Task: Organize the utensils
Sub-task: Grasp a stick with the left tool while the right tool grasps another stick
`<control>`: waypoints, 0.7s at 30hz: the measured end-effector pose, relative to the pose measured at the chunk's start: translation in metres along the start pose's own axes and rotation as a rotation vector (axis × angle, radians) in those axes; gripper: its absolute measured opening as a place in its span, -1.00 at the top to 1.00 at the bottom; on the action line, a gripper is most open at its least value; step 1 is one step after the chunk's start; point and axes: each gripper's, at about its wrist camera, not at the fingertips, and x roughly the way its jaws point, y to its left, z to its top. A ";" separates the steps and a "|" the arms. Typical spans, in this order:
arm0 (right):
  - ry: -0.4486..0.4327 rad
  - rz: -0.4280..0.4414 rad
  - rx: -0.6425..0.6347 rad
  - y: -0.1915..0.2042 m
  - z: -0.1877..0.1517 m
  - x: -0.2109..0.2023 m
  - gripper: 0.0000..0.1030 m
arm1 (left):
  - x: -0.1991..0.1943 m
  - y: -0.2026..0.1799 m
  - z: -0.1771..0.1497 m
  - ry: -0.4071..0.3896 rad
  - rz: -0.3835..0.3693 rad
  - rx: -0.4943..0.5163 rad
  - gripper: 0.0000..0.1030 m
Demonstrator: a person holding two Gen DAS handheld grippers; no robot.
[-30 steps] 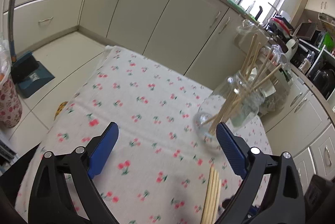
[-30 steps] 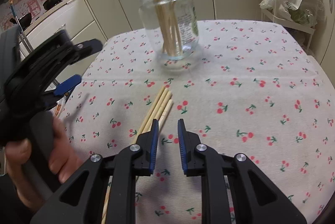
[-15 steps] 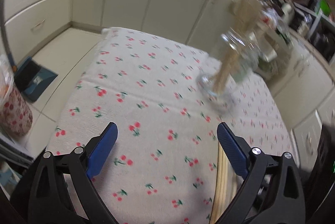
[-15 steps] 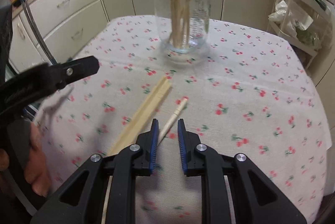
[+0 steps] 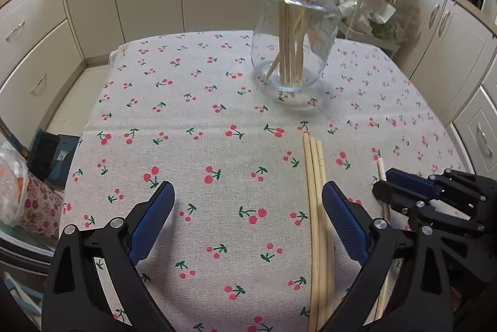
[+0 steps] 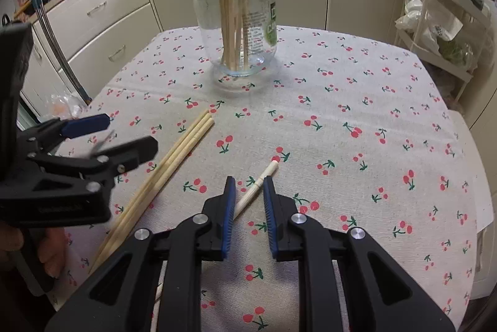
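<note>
Right claw (image 6: pixel 248 201), jaws narrowly apart, now straddles one stray chopstick (image 6: pixel 257 181); left claw (image 5: pixel 247 218), wide open, has swung toward the bundle (image 5: pixel 316 207).

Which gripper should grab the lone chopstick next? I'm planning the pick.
Right: the right gripper already straddles the lone chopstick, jaws narrowly apart. The left gripper stands open beside it.

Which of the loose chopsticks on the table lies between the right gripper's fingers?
The single chopstick lying apart on the cherry tablecloth. The other three lie bundled side by side, to its left, near the left gripper.
</note>
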 end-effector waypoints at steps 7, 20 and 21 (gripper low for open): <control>-0.002 0.033 0.029 -0.005 0.000 -0.002 0.63 | 0.011 -0.005 0.001 0.048 0.048 0.026 -0.78; 0.017 0.046 -0.094 0.014 0.009 0.005 0.60 | 0.011 0.007 0.002 0.059 0.128 -0.061 -0.78; 0.019 0.042 -0.089 0.014 0.010 0.005 0.60 | 0.012 0.007 0.003 0.062 0.126 -0.057 -0.78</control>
